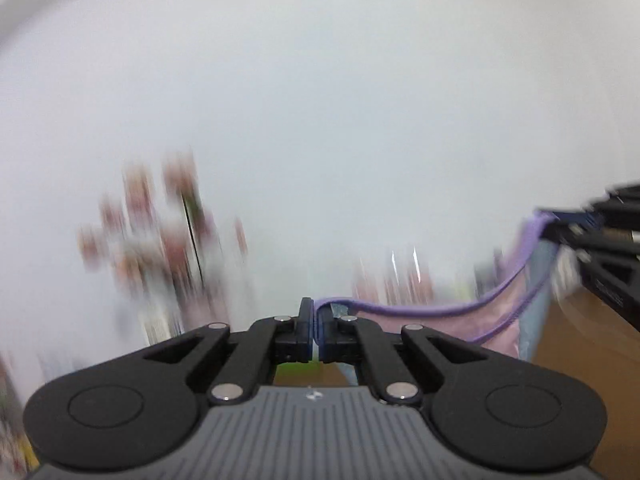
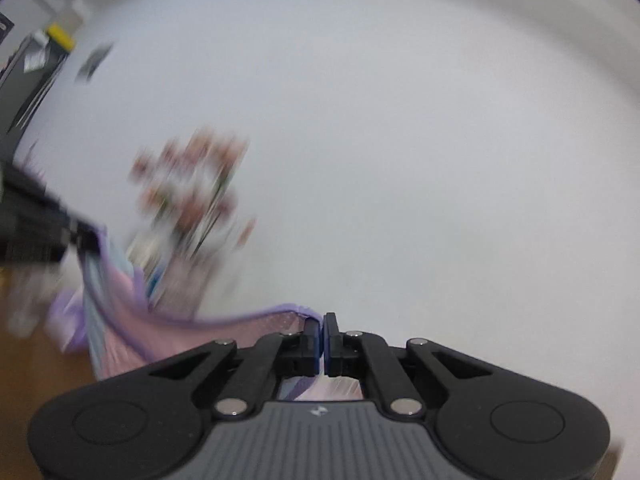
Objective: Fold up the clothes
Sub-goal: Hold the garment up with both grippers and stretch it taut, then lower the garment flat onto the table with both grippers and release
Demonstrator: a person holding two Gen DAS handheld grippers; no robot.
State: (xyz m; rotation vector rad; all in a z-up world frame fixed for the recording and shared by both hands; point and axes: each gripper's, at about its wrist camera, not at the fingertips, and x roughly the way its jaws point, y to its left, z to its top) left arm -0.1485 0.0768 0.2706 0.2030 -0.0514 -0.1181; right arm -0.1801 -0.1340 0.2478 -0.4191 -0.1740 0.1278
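Note:
A pink garment with a purple hem [image 1: 432,316] hangs stretched in the air between both grippers. My left gripper [image 1: 316,322] is shut on one end of the purple hem. My right gripper [image 2: 322,334] is shut on the other end; the garment [image 2: 168,332] sags away to the left there, with a light blue panel below. The right gripper shows at the right edge of the left wrist view [image 1: 600,236], and the left gripper at the left edge of the right wrist view [image 2: 36,224]. Both views are blurred by motion.
A white wall [image 1: 320,100] fills most of both views. A blurred pink and white flower arrangement [image 1: 160,232] stands ahead to the left, also in the right wrist view [image 2: 192,196]. A brown wooden surface [image 1: 580,352] lies below.

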